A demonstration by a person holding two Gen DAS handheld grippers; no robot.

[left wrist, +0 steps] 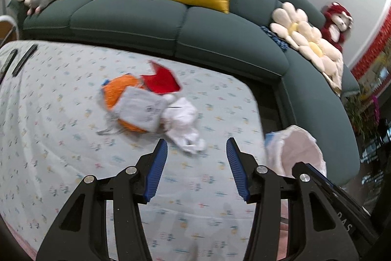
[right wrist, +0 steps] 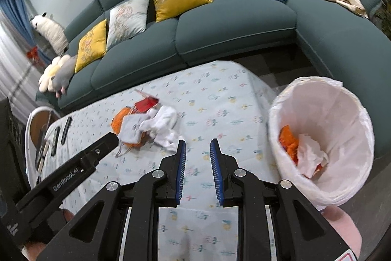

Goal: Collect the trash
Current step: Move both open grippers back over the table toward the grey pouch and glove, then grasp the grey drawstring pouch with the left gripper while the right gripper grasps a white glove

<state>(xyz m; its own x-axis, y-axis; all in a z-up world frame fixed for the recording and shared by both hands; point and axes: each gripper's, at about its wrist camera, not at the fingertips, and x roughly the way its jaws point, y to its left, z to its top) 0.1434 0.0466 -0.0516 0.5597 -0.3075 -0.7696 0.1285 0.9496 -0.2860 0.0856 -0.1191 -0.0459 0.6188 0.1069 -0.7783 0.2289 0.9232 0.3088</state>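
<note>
A heap of trash lies on the table's flowered cloth (left wrist: 61,138): an orange wrapper (left wrist: 114,92), a red paper piece (left wrist: 161,81), a printed white packet (left wrist: 140,110) and crumpled white tissue (left wrist: 183,124). My left gripper (left wrist: 196,146) is open and empty, just short of the tissue. My right gripper (right wrist: 197,146) is open and empty over the cloth, right of the heap (right wrist: 146,124). A bin with a white liner (right wrist: 342,114) stands at the table's right end, holding orange scraps (right wrist: 288,138) and white paper (right wrist: 310,155). The left gripper's side (right wrist: 80,163) shows in the right wrist view.
A dark green corner sofa (left wrist: 146,16) with yellow and grey cushions, flower cushions and plush toys runs behind and right of the table. Two dark remotes (left wrist: 24,60) lie at the table's far left. A round side table (right wrist: 41,124) stands beyond them.
</note>
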